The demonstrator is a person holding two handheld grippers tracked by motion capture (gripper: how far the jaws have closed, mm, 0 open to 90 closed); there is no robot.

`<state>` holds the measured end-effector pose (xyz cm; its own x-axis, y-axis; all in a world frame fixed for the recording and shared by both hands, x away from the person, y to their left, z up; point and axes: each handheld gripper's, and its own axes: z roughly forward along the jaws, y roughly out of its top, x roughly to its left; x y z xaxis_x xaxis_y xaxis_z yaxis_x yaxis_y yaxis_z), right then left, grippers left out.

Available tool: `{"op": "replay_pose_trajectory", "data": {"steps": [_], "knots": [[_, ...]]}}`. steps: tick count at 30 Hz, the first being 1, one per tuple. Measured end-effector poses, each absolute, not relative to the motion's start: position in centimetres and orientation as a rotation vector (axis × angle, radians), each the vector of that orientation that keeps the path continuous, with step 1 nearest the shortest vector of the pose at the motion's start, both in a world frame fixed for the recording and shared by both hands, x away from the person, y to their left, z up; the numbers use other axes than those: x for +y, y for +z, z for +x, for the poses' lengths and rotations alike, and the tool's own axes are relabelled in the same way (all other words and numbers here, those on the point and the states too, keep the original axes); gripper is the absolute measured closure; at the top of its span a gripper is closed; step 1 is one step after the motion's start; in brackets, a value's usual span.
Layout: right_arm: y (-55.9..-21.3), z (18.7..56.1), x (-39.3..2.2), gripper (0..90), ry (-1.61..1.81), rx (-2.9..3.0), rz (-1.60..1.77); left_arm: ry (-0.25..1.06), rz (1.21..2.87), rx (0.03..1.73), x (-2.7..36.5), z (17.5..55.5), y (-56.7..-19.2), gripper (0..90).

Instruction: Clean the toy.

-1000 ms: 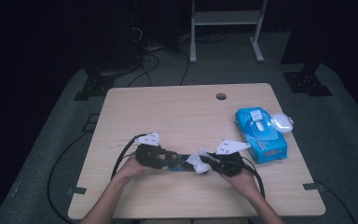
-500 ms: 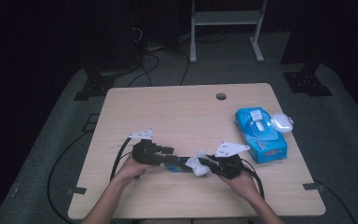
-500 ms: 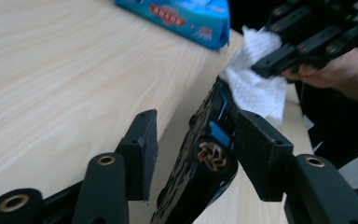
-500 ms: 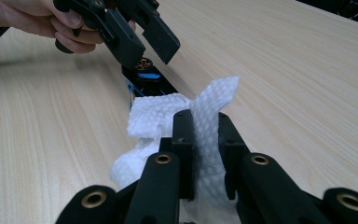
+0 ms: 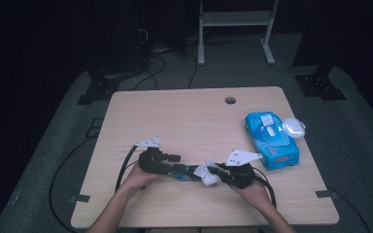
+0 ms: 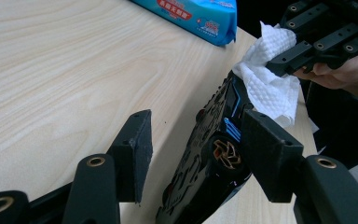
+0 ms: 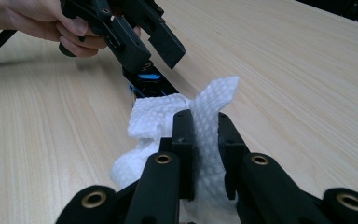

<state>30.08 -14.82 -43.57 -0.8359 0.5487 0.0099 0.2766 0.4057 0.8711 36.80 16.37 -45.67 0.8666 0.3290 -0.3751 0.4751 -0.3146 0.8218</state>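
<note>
Hands come in at the near edge of the tabletop [image 5: 184,111], one hand-held gripper in each. The right hand-held gripper [image 7: 200,140] is clenched on a white wipe [image 7: 168,116], which touches a black toy car [image 6: 209,154] with blue trim. That car lies between the jaws of the left hand-held gripper [image 6: 196,149], which have just been opening; one pad stands clear of it. Farther right rests a blue wipes pack [image 5: 272,141].

Glossy toy car [image 6: 205,154], embossed paper wipe [image 7: 205,116]
</note>
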Motion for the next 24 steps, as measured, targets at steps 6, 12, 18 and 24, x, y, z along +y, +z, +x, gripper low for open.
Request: {"op": "replay_pose_trajectory", "data": {"steps": [6,12,18,24], "knots": [[-43.6,29.4,-14.8,81.1,1.392,2.388,0.702,-0.131,1.949,0.564,16.2,36.0,-45.4,43.7],[-43.7,28.6,-14.8,81.1,1.393,2.374,0.677,-0.121,1.936,0.557,16.3,35.3,-45.7,43.6],[-43.6,28.0,-14.8,81.1,1.389,2.379,0.644,-0.115,1.962,0.547,16.3,34.8,-45.5,41.9],[-43.5,27.1,-14.8,80.9,1.391,2.394,0.630,-0.119,1.998,0.535,16.2,34.1,-45.3,38.2]]}}
